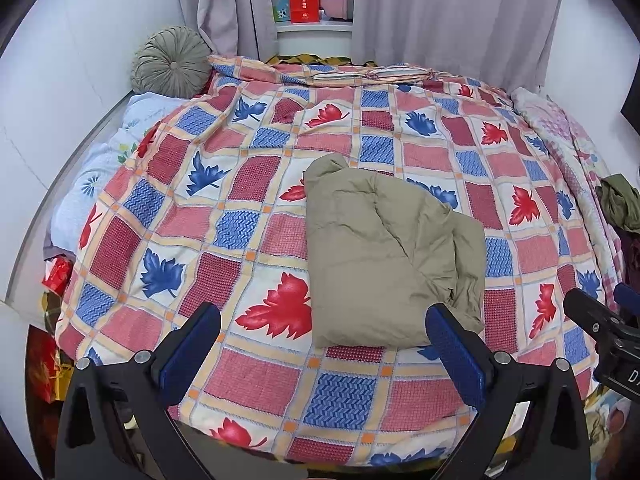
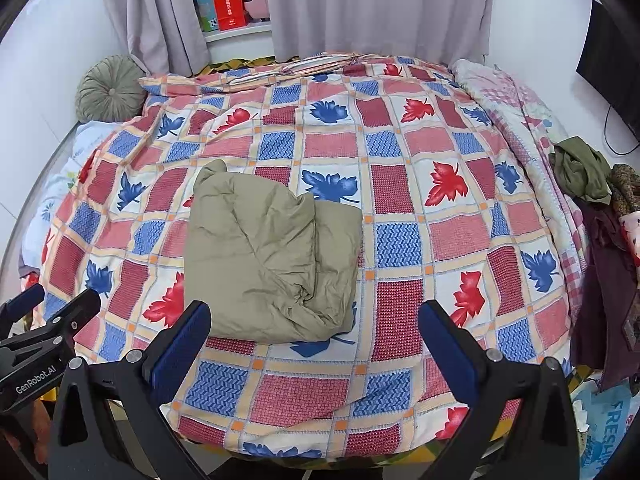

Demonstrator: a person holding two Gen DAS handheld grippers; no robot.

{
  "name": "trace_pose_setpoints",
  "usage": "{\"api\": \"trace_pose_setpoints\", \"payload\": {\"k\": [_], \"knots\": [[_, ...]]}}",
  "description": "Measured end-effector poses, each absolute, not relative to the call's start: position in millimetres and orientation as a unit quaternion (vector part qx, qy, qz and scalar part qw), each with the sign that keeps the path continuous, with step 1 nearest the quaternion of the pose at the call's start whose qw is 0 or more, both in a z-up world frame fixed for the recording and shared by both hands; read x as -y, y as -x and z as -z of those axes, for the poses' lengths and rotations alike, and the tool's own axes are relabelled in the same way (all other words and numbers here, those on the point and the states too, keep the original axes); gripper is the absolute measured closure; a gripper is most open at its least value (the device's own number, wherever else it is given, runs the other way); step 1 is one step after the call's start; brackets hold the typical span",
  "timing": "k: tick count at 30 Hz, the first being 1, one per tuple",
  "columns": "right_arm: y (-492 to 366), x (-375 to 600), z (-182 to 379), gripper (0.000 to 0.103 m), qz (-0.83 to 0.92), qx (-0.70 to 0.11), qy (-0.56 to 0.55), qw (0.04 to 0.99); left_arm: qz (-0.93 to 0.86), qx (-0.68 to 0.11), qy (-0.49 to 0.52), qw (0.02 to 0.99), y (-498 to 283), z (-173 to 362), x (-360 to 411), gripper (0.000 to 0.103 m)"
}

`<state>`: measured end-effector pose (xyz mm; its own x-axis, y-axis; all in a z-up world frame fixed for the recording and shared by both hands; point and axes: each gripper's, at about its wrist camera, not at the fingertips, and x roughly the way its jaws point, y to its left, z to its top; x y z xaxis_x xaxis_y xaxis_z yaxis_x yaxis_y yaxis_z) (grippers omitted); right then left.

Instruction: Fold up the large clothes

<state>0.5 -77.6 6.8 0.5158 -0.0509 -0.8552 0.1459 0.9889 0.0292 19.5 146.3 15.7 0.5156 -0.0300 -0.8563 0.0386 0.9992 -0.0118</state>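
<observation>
- Olive-khaki garment (image 1: pixel 384 256), looks like a padded or quilted jacket, lies folded into a compact bundle on the bed (image 1: pixel 248 384), on the leaf-pattern checked cover, towards the near edge.
- Left hand-held gripper (image 1: pixel 324 344): jaws spread wide, nothing between the pads; its right finger sits just in front of the bundle's near corner, not pinching it.
- Right hand-held gripper (image 2: pixel 314 340): jaws spread to full width, empty; bundle lies just beyond its left finger.
- Handling, judged: soft, puffy, light for its bulk; no stiffness, so it sags if lifted by one point. The shell looks smooth, likely a bit slippery.
- Loose bunched end at the near right corner (image 2: pixel 320 304) looks likeliest to spring open.
- Best hold, judged: pinch through all layers at the two near corners, one gripper each, or along the thick folded edge.
- More unfolded clothes (image 2: pixel 584 172) are heaped at the bed's right side.
- Fold looks about finished.
</observation>
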Motion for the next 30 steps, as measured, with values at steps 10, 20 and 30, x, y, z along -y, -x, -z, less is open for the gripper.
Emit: {"api": "trace_pose_setpoints", "payload": {"k": [10, 20, 30], "knots": [[3.2, 75.1, -6.8, 0.0, 0.057, -0.488, -0.043, 0.87, 0.014, -0.494, -0.006, 0.869, -16.0, -14.8, -150.8, 0.001], [1.3, 74.2, -7.0, 0.0, 0.057, -0.489, -0.043, 0.869, 0.008, -0.498, -0.012, 0.867, -14.0, -9.2, -148.9, 0.001], [1.3, 71.4, -6.9, 0.0, 0.058, -0.49, -0.044, 0.869, 0.009, -0.498, -0.013, 0.867, -15.5, -8.7, -149.4, 0.001]]}}
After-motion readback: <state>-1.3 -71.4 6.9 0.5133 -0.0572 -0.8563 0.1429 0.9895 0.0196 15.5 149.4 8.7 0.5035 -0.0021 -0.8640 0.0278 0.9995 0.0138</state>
